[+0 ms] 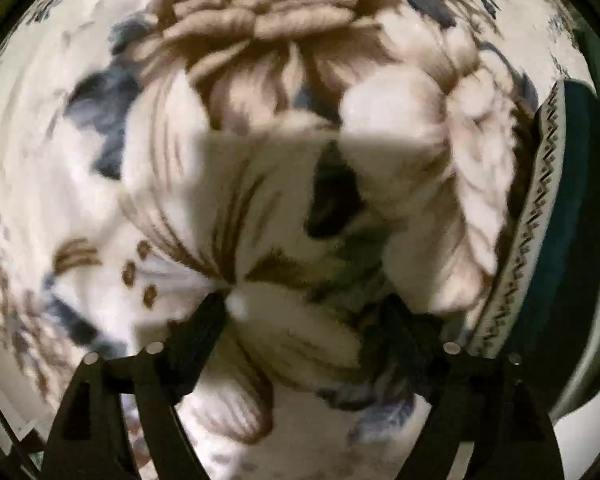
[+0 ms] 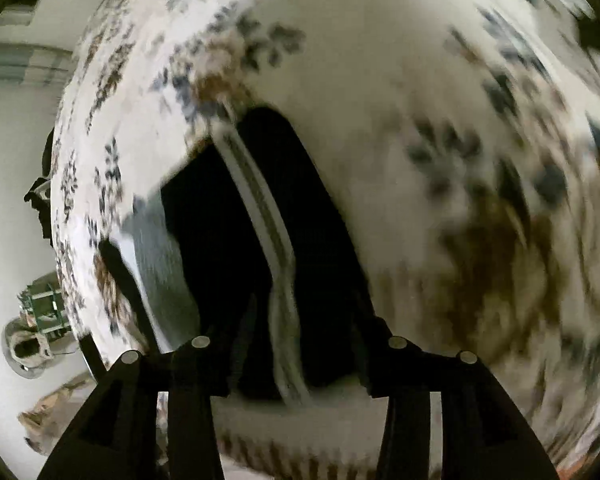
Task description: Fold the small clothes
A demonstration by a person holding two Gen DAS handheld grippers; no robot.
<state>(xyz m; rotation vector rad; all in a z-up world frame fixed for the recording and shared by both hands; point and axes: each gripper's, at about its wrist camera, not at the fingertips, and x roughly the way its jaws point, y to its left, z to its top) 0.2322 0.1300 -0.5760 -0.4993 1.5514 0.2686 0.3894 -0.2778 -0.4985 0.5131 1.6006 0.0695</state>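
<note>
In the right wrist view a dark garment (image 2: pixel 320 216) with a white striped band lies stretched out on the flowered bedspread (image 2: pixel 380 60). Its near end sits between the fingers of my right gripper (image 2: pixel 300 364), which stands partly open just above it; the picture is blurred and I see no pad pressing on the cloth. In the left wrist view my left gripper (image 1: pixel 308 308) points straight down at the flowered bedspread (image 1: pixel 260 40), open wide with only bedspread under it. A dark teal garment (image 1: pixel 576 200) with a white zigzag band lies at the right edge, apart from the left fingers.
The bedspread's edge curves down the left of the right wrist view, with pale floor (image 2: pixel 8 160) beyond it. On that floor stand a shiny metal object (image 2: pixel 24 354) and a small green thing (image 2: pixel 44 304). A hard-edged shadow crosses the bedspread in the left wrist view.
</note>
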